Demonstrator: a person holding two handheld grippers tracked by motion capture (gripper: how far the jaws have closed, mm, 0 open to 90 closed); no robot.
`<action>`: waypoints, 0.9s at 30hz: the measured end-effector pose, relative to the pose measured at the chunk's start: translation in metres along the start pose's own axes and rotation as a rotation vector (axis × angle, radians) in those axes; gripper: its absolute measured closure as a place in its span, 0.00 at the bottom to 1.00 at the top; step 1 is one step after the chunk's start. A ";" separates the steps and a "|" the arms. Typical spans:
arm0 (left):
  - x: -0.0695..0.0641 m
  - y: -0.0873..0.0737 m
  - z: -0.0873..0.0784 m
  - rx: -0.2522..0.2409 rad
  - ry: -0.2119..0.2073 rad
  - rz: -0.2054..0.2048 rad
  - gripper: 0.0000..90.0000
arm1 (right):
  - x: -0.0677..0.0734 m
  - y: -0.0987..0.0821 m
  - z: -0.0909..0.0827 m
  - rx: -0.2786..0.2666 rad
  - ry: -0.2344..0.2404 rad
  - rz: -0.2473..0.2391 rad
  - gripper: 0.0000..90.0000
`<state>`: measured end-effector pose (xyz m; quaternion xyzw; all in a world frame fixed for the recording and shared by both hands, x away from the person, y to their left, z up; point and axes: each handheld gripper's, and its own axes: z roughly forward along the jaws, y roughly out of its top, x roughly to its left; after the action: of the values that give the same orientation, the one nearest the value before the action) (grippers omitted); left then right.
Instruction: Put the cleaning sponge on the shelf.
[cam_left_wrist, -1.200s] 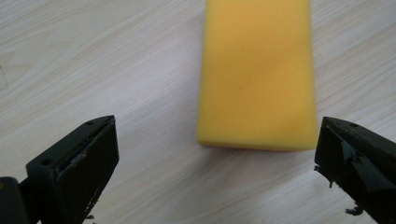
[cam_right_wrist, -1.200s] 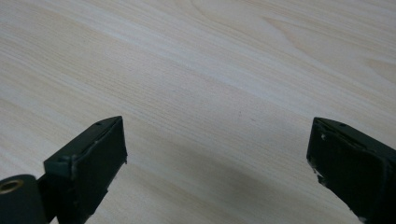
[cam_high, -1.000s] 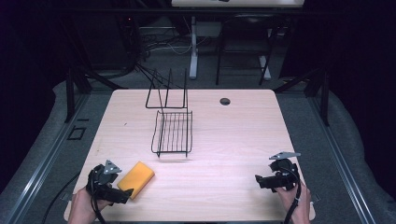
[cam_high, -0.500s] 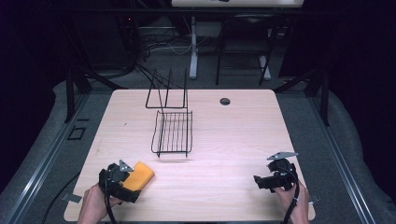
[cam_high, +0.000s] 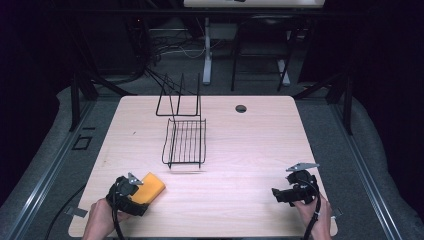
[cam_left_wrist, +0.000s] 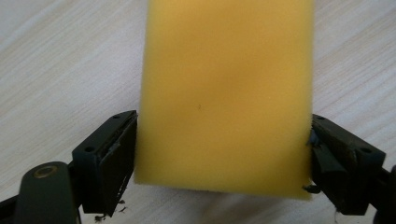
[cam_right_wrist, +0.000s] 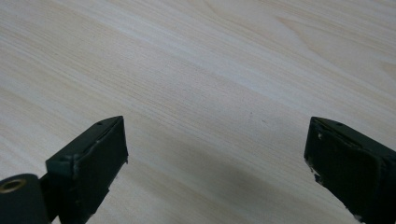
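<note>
Sponge (cam_left_wrist: 224, 93) between left gripper (cam_left_wrist: 219, 158) jaws

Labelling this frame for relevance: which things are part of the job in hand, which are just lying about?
In play, as far as the pictures suggest:
- sponge, yellow, between the jaws of the left gripper
- wire rack, likely the destination

Lying about or idle:
- right gripper, open over bare table
- round hole near the table's far edge
</note>
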<state>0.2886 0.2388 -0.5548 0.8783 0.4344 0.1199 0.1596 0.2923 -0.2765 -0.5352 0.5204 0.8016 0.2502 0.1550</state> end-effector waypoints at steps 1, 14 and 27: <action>0.000 0.000 0.000 0.000 0.000 0.000 0.22 | 0.000 0.000 0.000 0.000 0.000 -0.001 0.07; 0.001 -0.001 -0.007 -0.039 -0.002 0.001 0.25 | -0.001 0.000 -0.002 -0.002 -0.003 -0.003 0.07; -0.004 -0.002 -0.015 -0.060 0.007 0.018 0.25 | -0.001 -0.001 -0.002 -0.002 -0.009 -0.001 0.07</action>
<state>0.2797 0.2392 -0.5415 0.8765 0.4234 0.1373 0.1832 0.2912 -0.2781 -0.5345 0.5208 0.8011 0.2484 0.1591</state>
